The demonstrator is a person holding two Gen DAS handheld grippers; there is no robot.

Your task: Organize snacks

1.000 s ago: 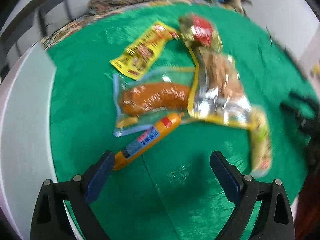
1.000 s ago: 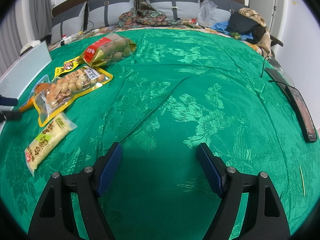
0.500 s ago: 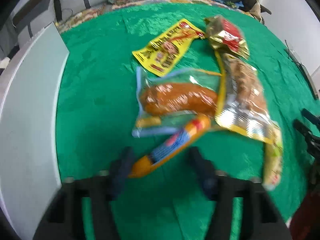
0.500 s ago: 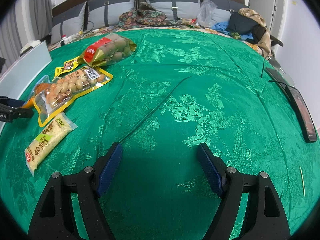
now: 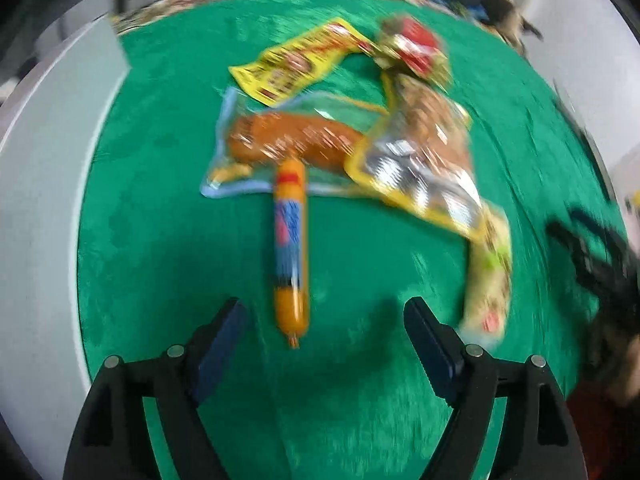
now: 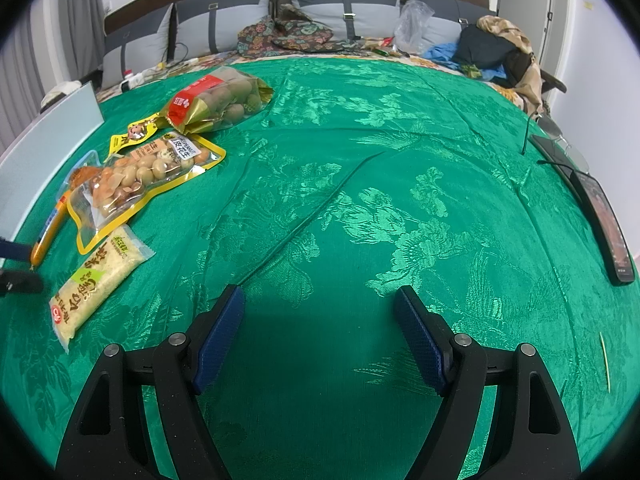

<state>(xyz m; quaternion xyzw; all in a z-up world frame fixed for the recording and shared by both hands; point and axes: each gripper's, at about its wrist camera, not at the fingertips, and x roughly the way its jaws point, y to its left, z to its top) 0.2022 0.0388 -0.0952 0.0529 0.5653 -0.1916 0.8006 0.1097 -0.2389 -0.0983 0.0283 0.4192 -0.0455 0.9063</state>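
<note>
Left wrist view: left gripper (image 5: 324,316) spread, empty; cylindrical orange sausage stick (image 5: 291,240) lying ahead.
Right gripper (image 6: 319,314): spread, empty.
Cloth (image 6: 360,208): green floral brocade.
Peanut pouch (image 6: 140,176): glossy, "皮花生" legible.

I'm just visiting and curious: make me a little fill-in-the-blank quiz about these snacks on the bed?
1. The cloth under the snacks is ____.
2. The orange sausage stick lies in front of the ____ gripper.
3. The right gripper holds ____.
4. The egg bag has a ____ label.

Missing words: green; left; nothing; red
</note>
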